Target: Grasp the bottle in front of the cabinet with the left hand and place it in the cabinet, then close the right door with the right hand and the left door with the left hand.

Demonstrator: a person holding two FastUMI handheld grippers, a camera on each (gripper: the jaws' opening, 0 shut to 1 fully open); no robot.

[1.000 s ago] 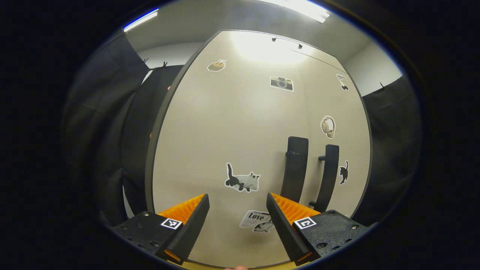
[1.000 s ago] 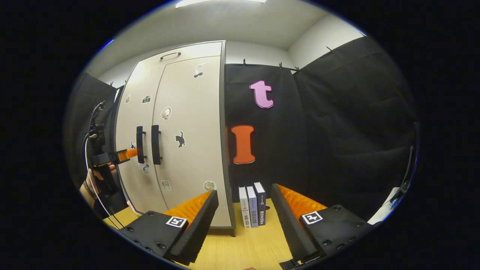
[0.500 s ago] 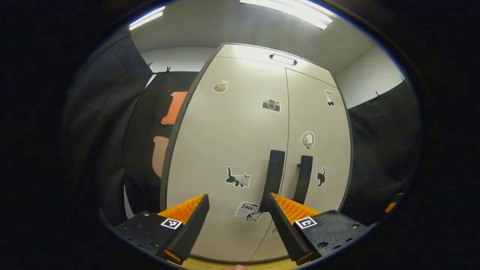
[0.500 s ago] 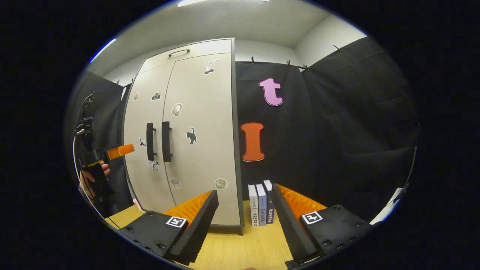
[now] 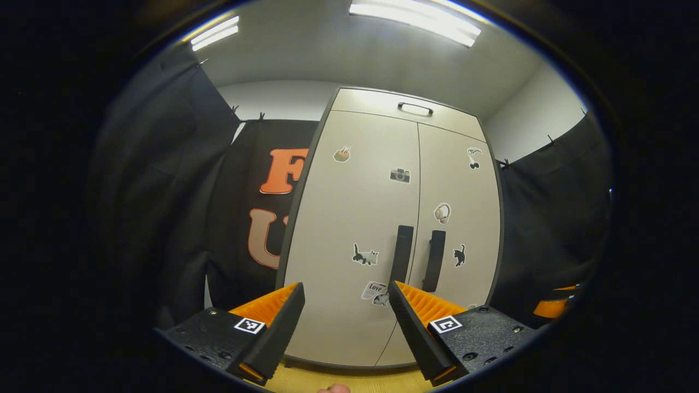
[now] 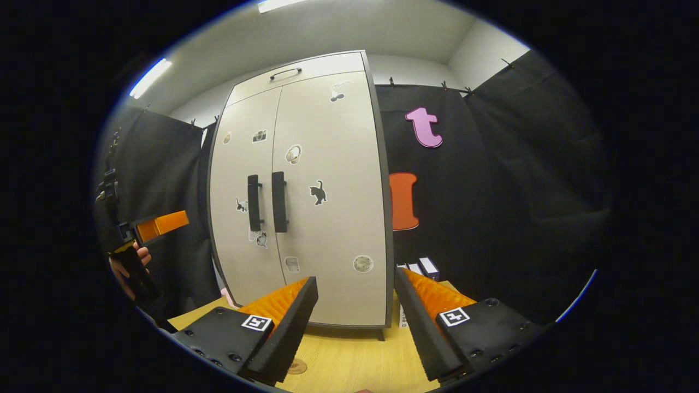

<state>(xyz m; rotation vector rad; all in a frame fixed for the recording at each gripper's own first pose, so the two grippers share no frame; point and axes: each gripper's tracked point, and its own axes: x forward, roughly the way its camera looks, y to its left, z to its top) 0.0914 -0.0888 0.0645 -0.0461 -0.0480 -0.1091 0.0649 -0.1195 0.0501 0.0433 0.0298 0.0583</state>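
The beige cabinet [image 5: 382,229] stands with both doors shut, its two black handles [image 5: 403,254] side by side at the middle seam. My left gripper [image 5: 344,327] is open and empty, held back from the left door and pointing at it. My right gripper [image 6: 355,322] is open too, with nothing between its fingers, facing the cabinet [image 6: 306,191] from the right front. In the right gripper view the left gripper [image 6: 161,225] hangs in the air to the left of the cabinet, held by a hand [image 6: 128,267].
The cabinet stands on a light wooden table [image 6: 349,355]. A few upright books [image 6: 423,267] stand just right of the cabinet, against the black cloth wall. A small round mark [image 6: 296,367] lies on the table near my right gripper.
My left gripper has drawn back from the left door, so the whole cabinet now shows. My right gripper has also backed off and turned slightly left.
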